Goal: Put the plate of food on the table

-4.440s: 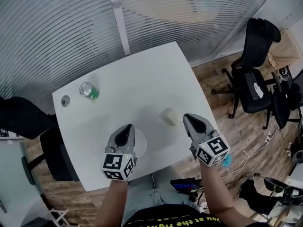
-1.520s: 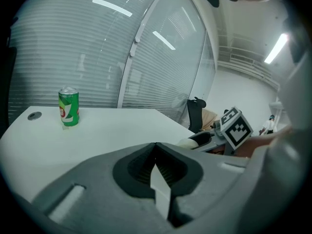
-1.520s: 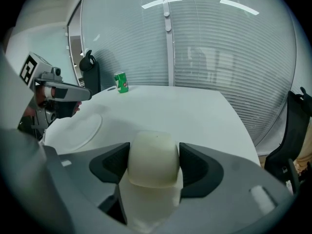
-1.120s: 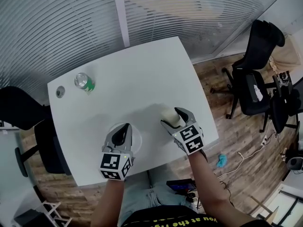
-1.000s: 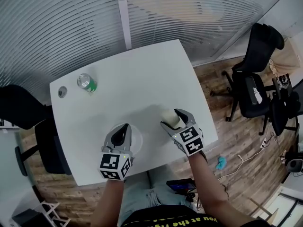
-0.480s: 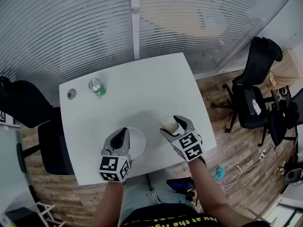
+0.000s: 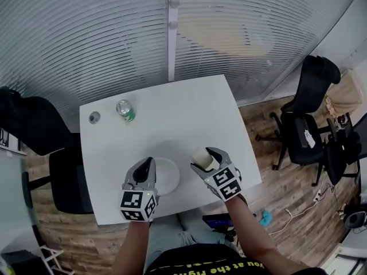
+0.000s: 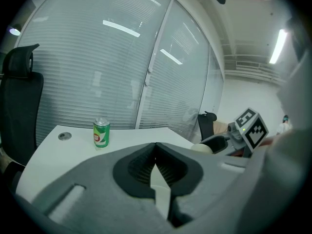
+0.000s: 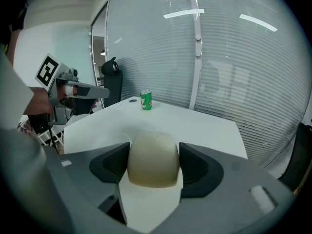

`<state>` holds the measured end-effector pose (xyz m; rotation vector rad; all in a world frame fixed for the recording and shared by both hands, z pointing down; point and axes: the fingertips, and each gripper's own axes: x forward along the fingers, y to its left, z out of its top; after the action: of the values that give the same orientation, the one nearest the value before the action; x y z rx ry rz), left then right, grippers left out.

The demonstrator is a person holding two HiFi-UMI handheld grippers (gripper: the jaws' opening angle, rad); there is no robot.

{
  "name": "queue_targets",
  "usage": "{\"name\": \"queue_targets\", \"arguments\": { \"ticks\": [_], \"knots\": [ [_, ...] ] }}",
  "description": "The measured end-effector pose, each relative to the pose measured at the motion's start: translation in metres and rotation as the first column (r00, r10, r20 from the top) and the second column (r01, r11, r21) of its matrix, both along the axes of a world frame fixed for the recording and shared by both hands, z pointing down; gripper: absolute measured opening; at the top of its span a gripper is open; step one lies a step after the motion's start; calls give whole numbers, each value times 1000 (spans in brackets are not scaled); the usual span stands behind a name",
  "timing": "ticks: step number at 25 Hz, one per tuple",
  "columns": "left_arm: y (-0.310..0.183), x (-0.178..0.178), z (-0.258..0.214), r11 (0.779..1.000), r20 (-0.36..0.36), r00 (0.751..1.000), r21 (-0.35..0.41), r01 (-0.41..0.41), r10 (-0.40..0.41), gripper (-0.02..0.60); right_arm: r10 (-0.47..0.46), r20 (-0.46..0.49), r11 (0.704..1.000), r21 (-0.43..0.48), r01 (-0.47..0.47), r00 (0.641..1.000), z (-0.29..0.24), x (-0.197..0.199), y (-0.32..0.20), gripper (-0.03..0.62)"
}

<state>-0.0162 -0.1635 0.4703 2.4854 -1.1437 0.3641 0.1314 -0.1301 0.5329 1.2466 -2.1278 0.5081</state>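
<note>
Left gripper jaws nearly together, pinching thin rim of white plate. Plate body ahead of jaws, over table. Right gripper jaws spread wide, pads clamping cream bun. Risks: single-edge rim pinch slips, plate tips; over-squeeze dents bun.

The room is lit brightly and evenly from above. A ceiling tube lamp is seen glaring, and strip lights are mirrored as streaks on the glass wall. Only faint, soft shadows are cast toward the near edge of the white table, where the white plate is barely set apart. The blinds are bowed by wide-angle distortion; both gripper views are ringed with darkness.
</note>
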Motion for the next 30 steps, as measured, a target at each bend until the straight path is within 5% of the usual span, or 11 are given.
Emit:
{"name": "queue_targets", "arguments": {
  "ticks": [17, 30],
  "knots": [
    [7, -50, -15, 991, -2, 992, 27, 130, -130, 0, -196, 14, 981, 18, 195, 981, -12, -80, -2, 327],
    [20, -106, -8, 964, 9, 964, 10, 267, -267, 1, -341, 33, 940, -2, 341, 939, -4, -138, -1, 327]
  ]
}}
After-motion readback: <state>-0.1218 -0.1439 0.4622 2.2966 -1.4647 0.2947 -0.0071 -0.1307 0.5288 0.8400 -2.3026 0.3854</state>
